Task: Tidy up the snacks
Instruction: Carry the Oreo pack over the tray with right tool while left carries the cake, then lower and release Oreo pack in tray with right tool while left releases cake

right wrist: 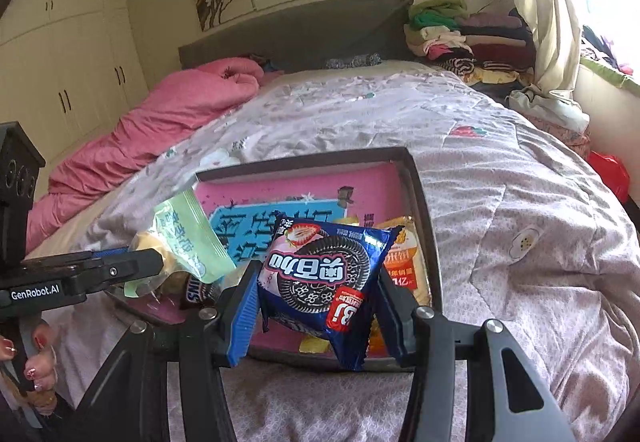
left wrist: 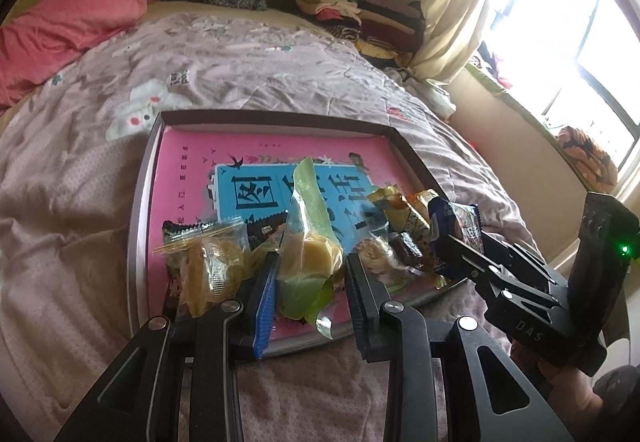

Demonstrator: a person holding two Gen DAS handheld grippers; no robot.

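the left gripper (left wrist: 310, 274) reaches level over the box (left wrist: 280, 118) on the bed, fingers clenched on a green pastry packet (left wrist: 308, 226). beside it, the right gripper (right wrist: 318, 306) clamps a blue oreo packet (right wrist: 320, 274) above the box's near edge.

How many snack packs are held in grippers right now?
2: a green pack in the left gripper, a blue cookie pack in the right gripper, both above the tray.

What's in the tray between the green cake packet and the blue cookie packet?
In the left wrist view, small wrapped candies lie in the tray between the green packet and the blue cookie packet.
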